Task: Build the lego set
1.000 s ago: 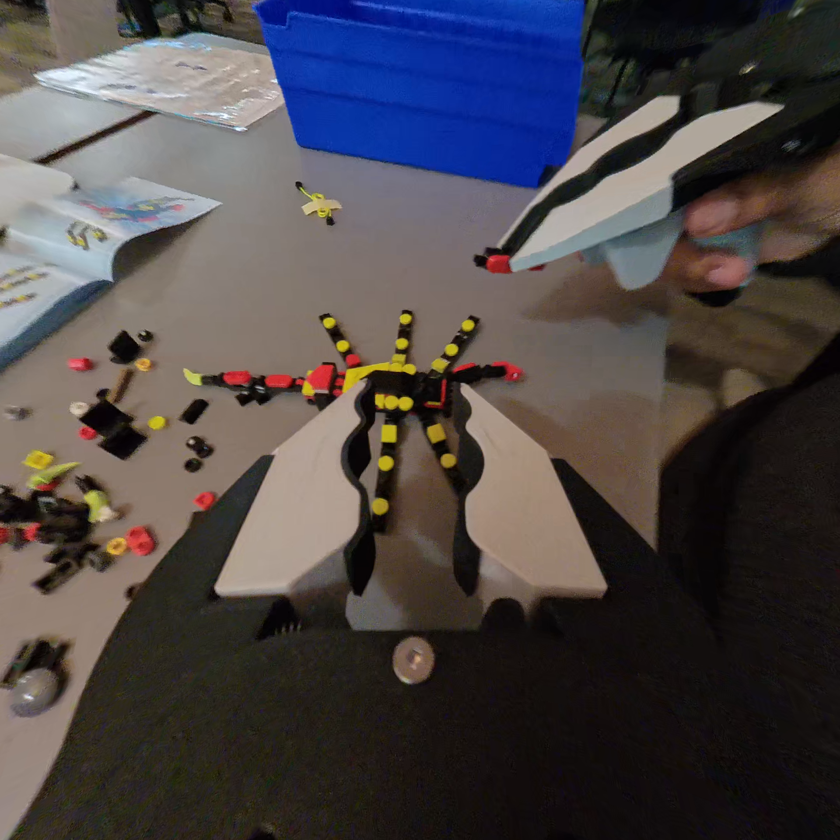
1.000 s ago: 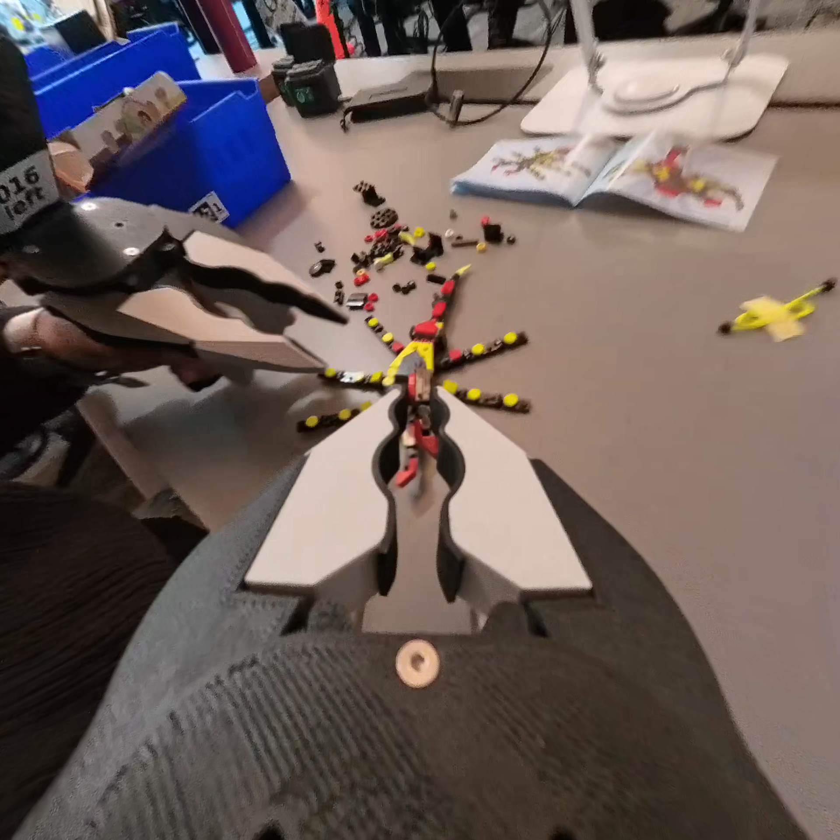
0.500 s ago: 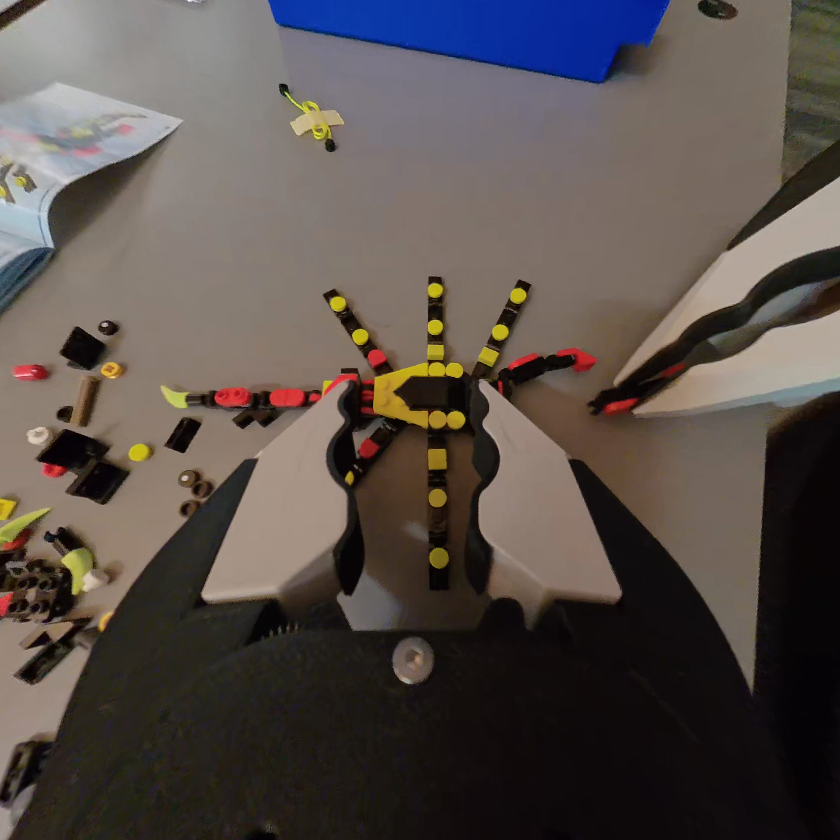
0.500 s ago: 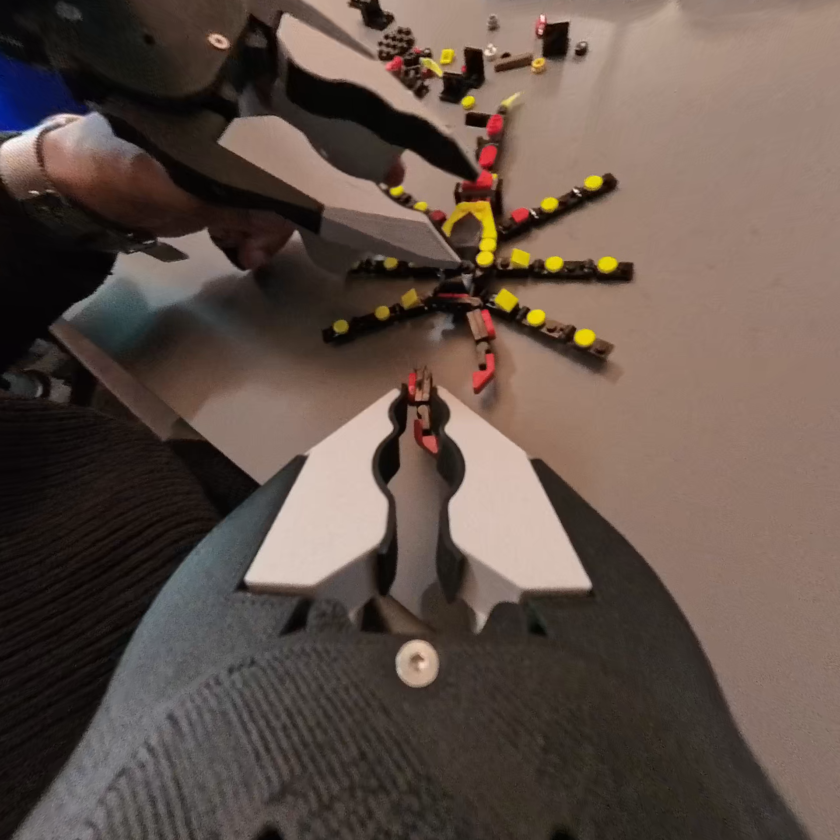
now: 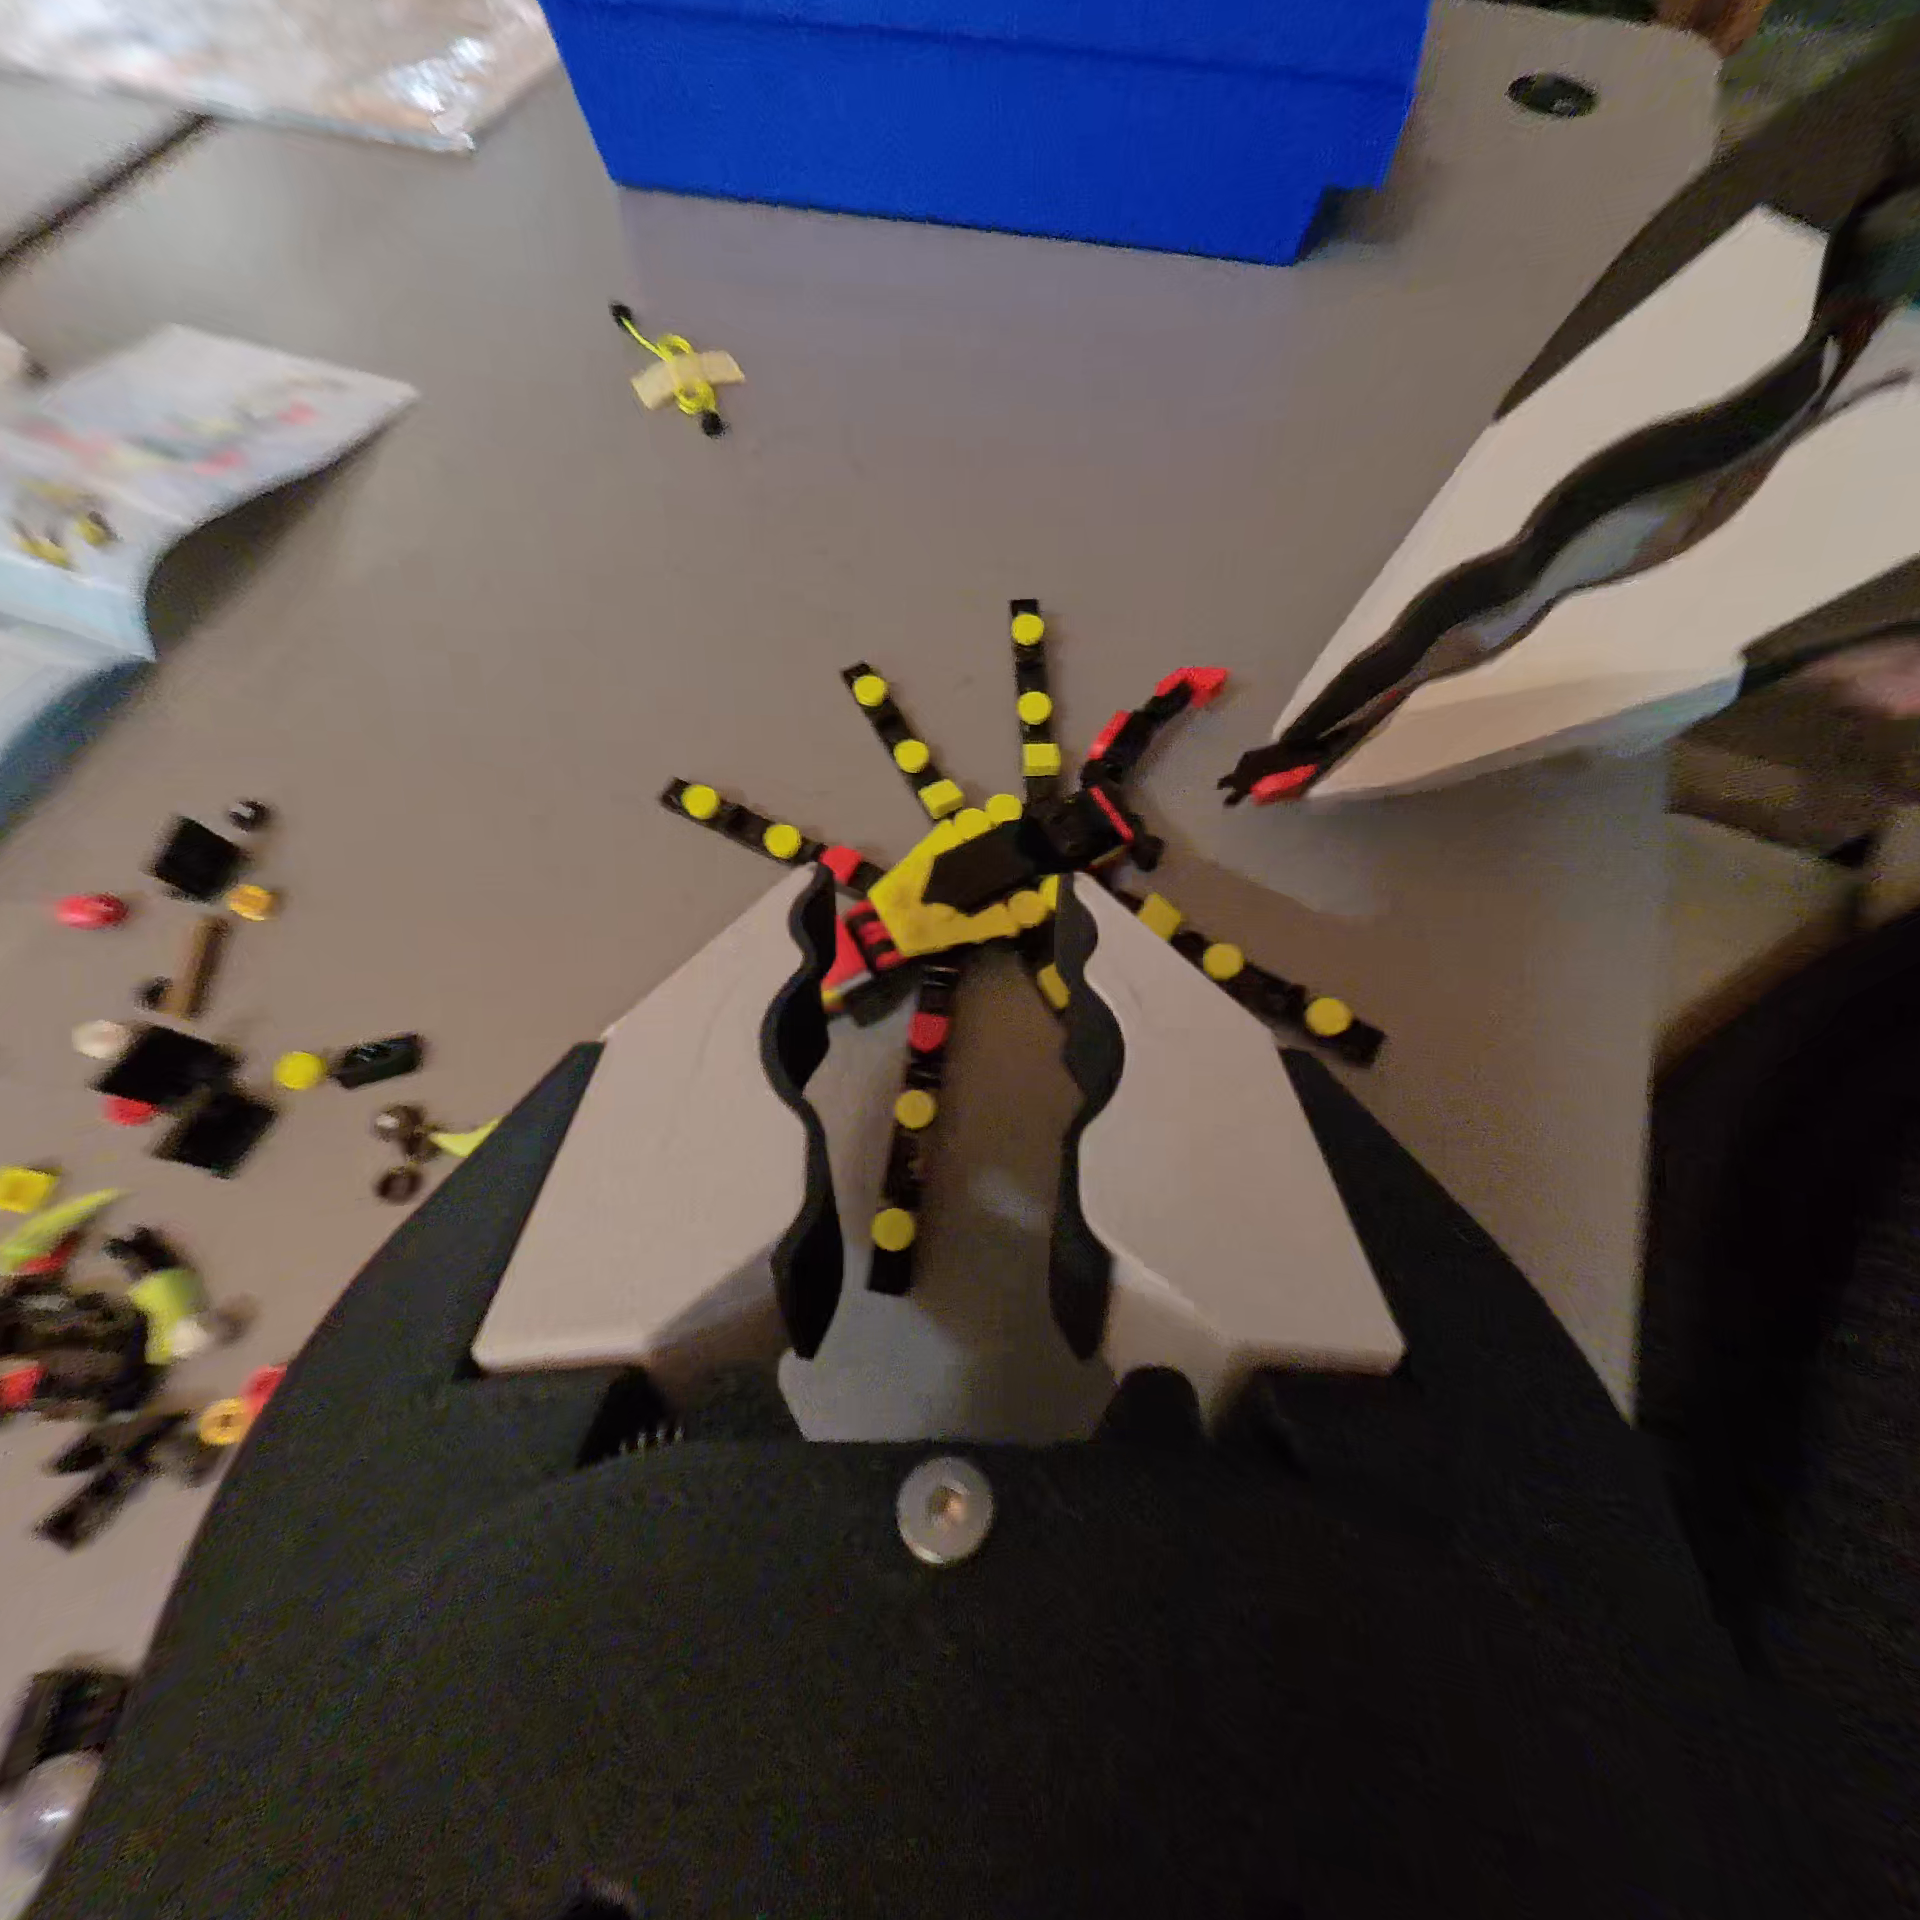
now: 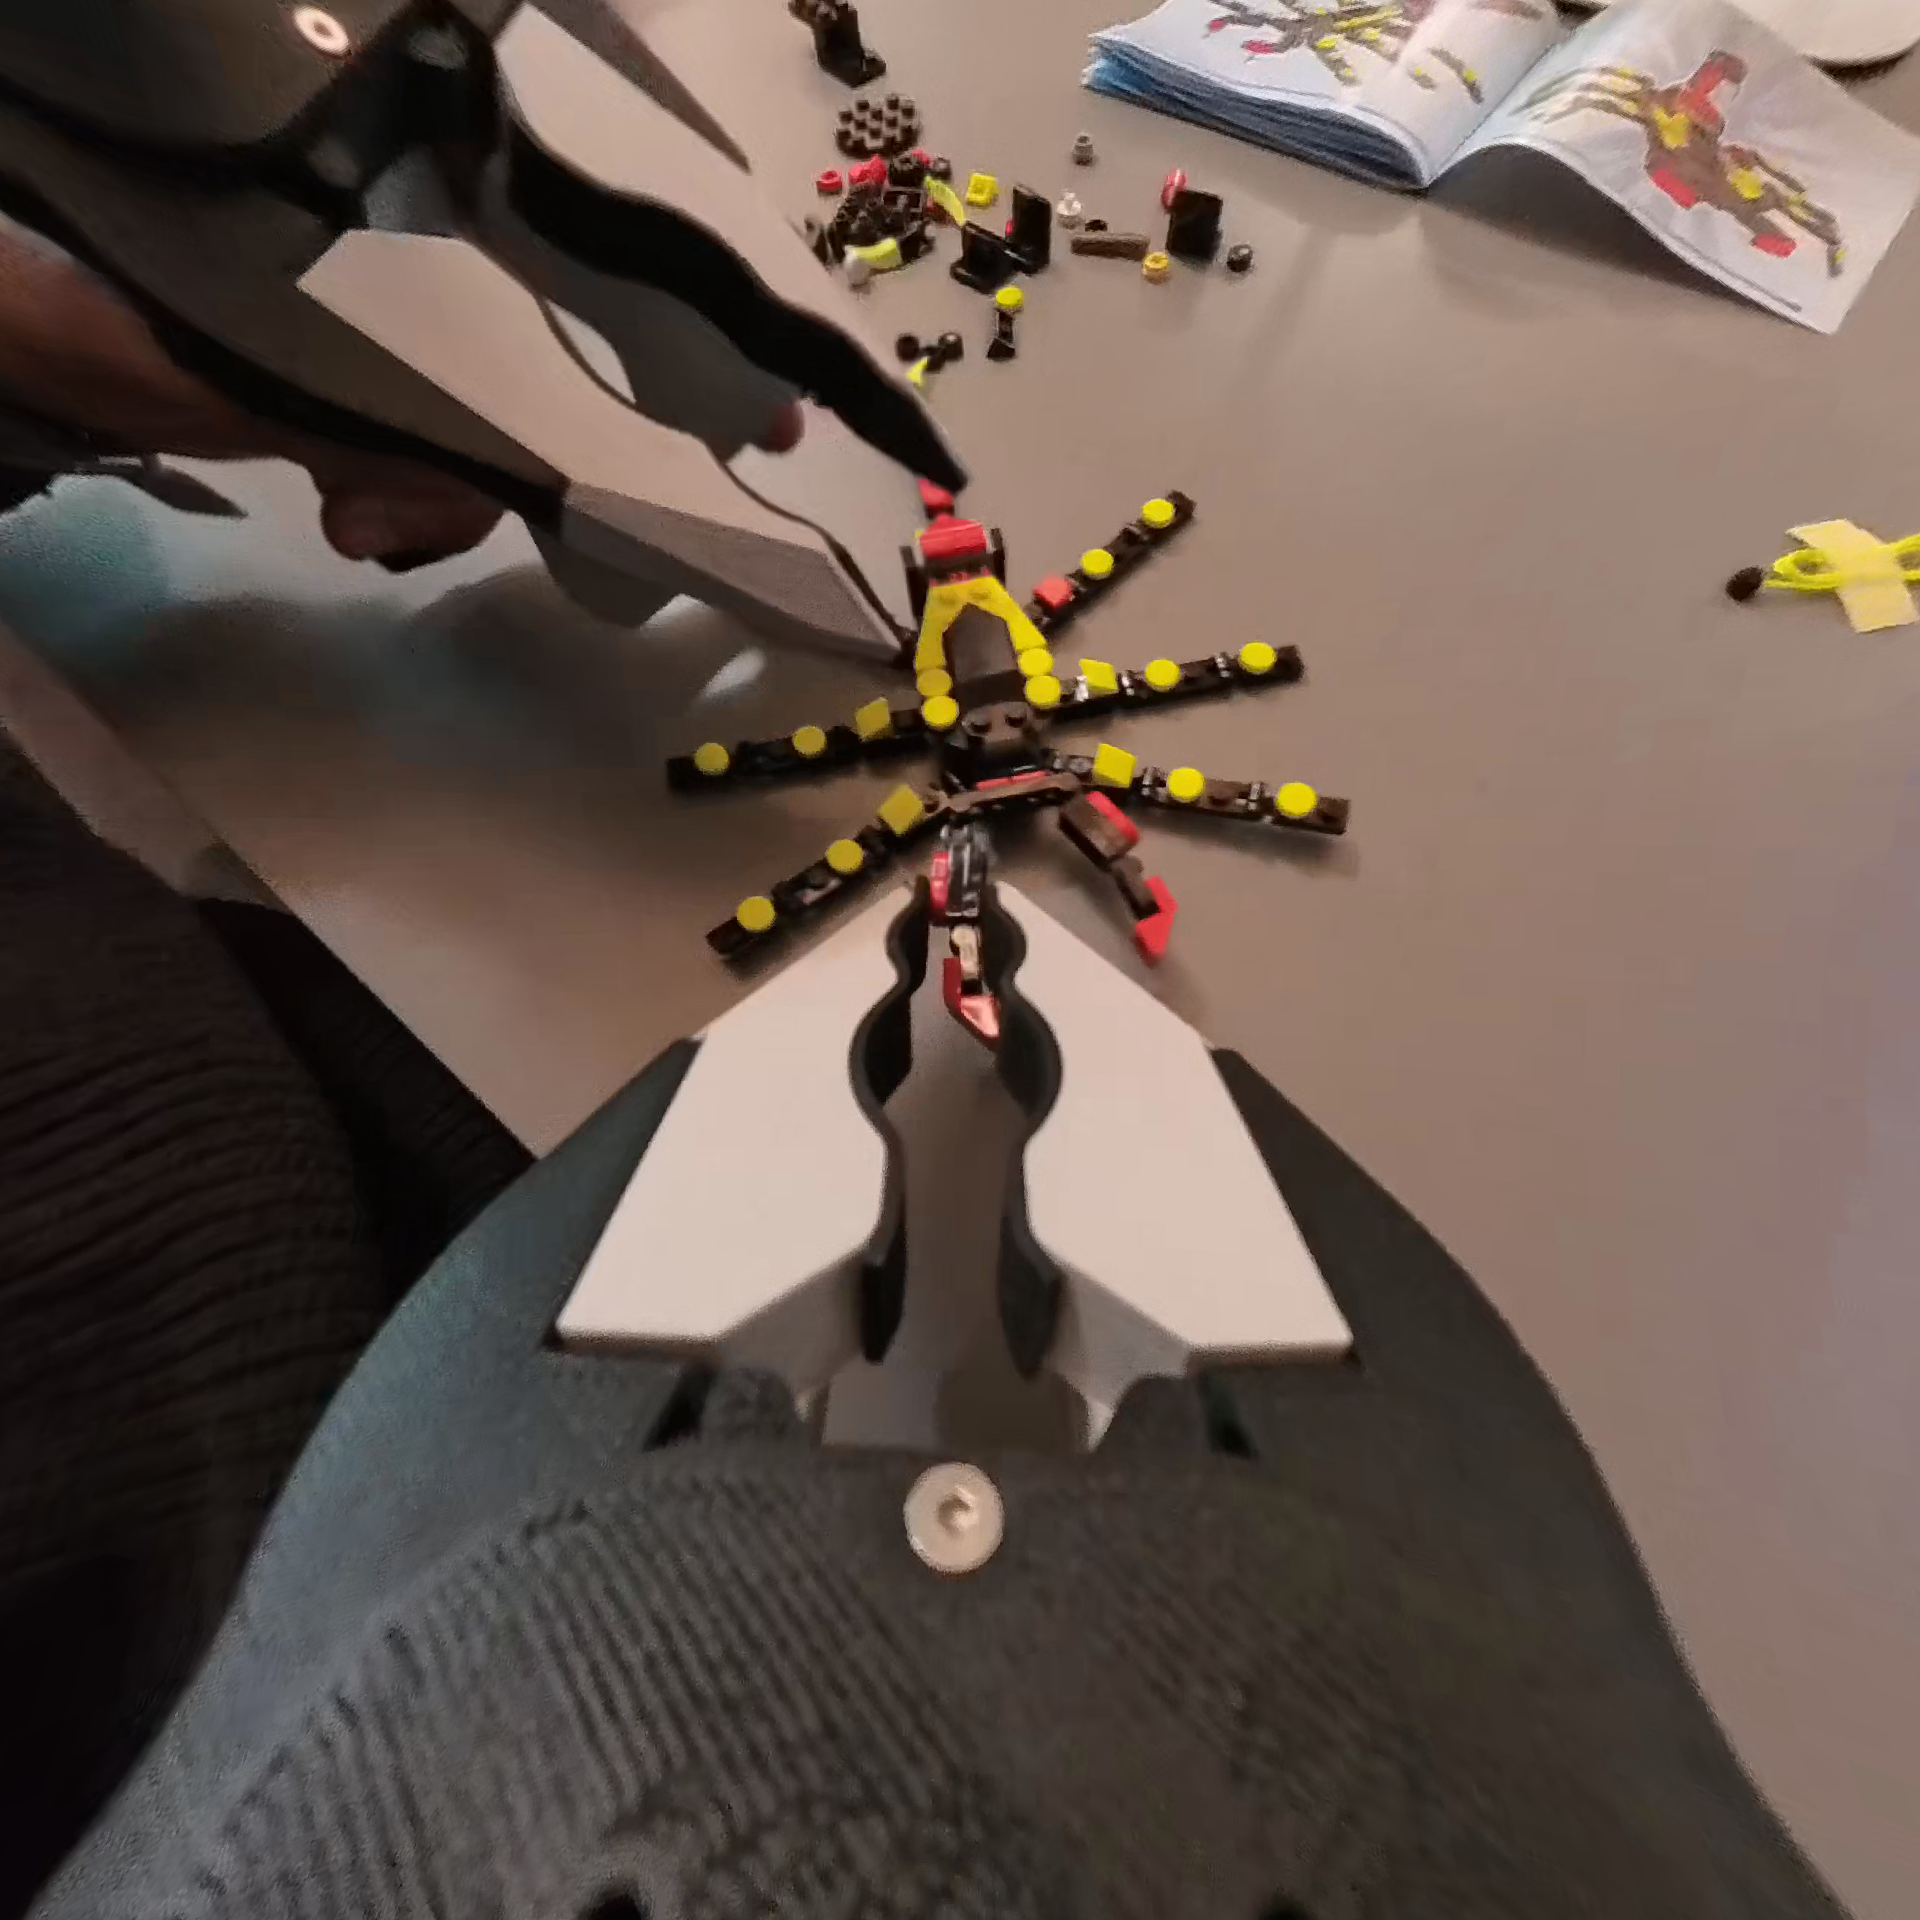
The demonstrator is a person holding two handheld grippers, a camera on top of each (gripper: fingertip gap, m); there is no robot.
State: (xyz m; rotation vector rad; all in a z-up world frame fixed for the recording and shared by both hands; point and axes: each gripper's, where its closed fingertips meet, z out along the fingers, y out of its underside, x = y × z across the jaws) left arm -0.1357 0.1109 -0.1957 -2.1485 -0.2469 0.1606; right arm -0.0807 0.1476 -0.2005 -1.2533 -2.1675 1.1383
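A black, yellow and red brick creature [image 5: 971, 873] with several dotted legs lies on the grey table [image 5: 935, 468]. My left gripper [image 5: 945, 888] straddles its yellow body, and both pads touch its sides. The right wrist view shows the same, with the left gripper [image 6: 914, 566] flanking the red and yellow body [image 6: 971, 634]. My right gripper [image 6: 958, 899] is shut on a small red and black claw arm [image 6: 961, 894] and holds it at the creature's front end. It also shows in the left wrist view [image 5: 1288, 764], just right of the creature. Another claw arm [image 6: 1127, 862] is attached to the creature.
A blue bin [image 5: 987, 104] stands at the back. An open booklet [image 6: 1507, 125] and a pile of loose bricks [image 6: 987, 218] lie beyond the creature. A yellow cord with tape [image 6: 1839, 582] lies to the right. The table edge [image 6: 312, 914] runs at the left.
My left gripper opened wider over the creature, then narrowed onto its body. My right gripper, still shut on the claw arm, moved in to the creature's front end.
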